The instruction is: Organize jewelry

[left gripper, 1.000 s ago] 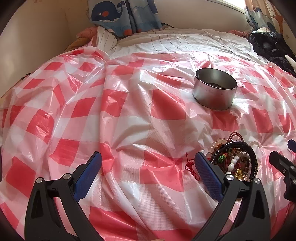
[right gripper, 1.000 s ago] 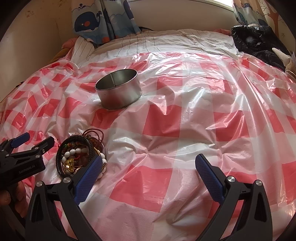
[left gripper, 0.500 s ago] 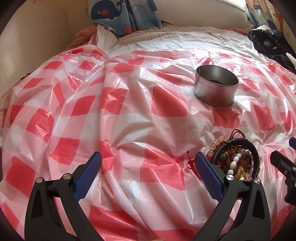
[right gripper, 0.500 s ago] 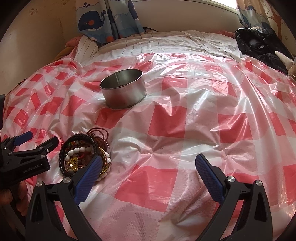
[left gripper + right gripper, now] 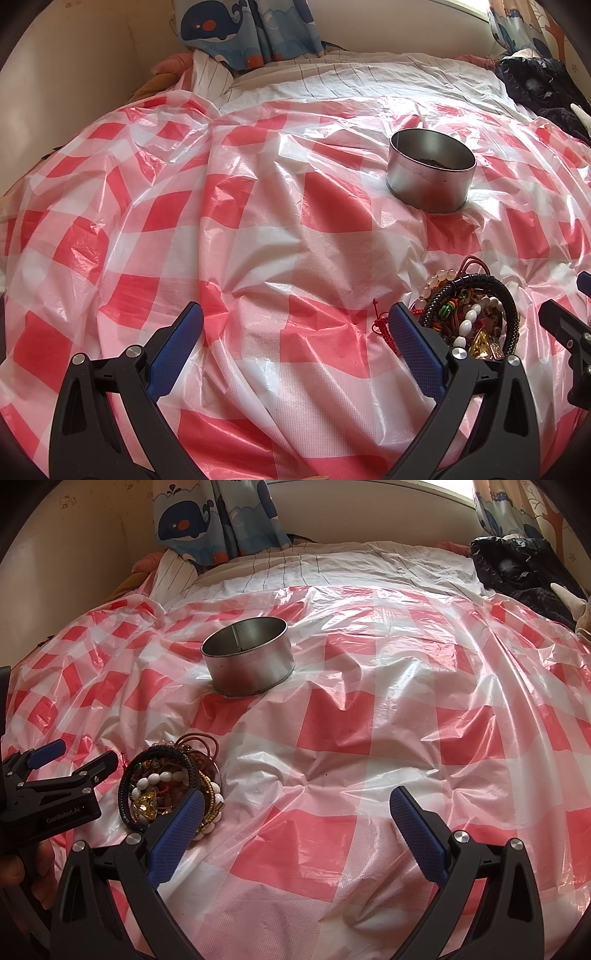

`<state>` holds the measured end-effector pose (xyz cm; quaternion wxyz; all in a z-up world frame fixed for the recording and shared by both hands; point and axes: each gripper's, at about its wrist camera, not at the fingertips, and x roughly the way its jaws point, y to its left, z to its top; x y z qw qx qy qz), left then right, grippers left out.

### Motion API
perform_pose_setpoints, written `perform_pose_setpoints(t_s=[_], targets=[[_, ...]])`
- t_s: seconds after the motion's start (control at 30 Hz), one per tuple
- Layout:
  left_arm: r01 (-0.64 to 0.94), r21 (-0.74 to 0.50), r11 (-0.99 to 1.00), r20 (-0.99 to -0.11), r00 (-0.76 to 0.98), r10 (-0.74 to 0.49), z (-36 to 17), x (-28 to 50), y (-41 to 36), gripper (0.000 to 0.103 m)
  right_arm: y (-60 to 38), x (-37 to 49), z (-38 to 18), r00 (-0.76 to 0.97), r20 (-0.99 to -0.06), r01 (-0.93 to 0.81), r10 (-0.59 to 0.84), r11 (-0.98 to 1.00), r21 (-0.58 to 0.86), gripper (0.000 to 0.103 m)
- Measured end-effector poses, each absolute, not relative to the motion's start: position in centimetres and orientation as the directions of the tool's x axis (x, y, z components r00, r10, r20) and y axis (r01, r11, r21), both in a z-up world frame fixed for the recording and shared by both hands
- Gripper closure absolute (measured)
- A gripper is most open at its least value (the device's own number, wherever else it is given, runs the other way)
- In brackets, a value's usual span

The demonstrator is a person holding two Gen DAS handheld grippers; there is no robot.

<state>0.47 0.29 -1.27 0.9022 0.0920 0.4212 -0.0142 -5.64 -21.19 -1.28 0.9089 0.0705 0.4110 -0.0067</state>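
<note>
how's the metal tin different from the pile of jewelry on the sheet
The metal tin is one plain grey round container, standing upright; the jewelry pile is a low, many-coloured tangle of bracelets and beads. The tin sits farther from both grippers, the pile close by them. Both rest on the checked plastic sheet.

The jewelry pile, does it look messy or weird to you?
Yes, a bit. The jewelry lies in one tangled heap on the checked sheet: bead bracelets, a black braided band and red cords all overlapping. None of it is in the tin, which stands upright, apart from the heap. Both grippers, left and right, are open and hold nothing.
</note>
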Motion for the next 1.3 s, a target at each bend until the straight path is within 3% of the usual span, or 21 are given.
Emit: perform_pose_setpoints(t_s=[0.57,0.8,0.93,1.07,1.3], targets=[[0.097,0.141,0.985,-0.781,0.623,0.05,-1.5,0.7,0.6,0.007,-20.7,-5.7,-1.2,0.666,-0.745,0.057,0.048,0.992,0.116,0.006],[0.136,0.013,0.991,-0.774,0.628,-0.076,-1.2,0.6,1.4,0.007,-20.2,-5.7,-1.0,0.67,-0.742,0.044,0.03,0.996,0.079,0.006],[0.259,0.028,0.965,-0.741,0.653,-0.154,-0.8,-0.3,-0.9,0.007,-20.3,-5.7,-0.9,0.666,-0.746,0.048,0.019,0.997,0.068,0.006],[0.357,0.013,0.934,-0.726,0.646,-0.236,-0.8,-0.5,-2.7,0.017,-20.9,-5.7,-0.8,0.668,-0.744,0.064,0.021,0.994,0.085,0.006],[0.356,0.002,0.935,-0.736,0.634,-0.239,-1.4,-0.1,-3.4,0.019,-21.4,-5.8,-0.6,0.67,-0.742,0.064,0.033,0.993,0.101,0.006]])
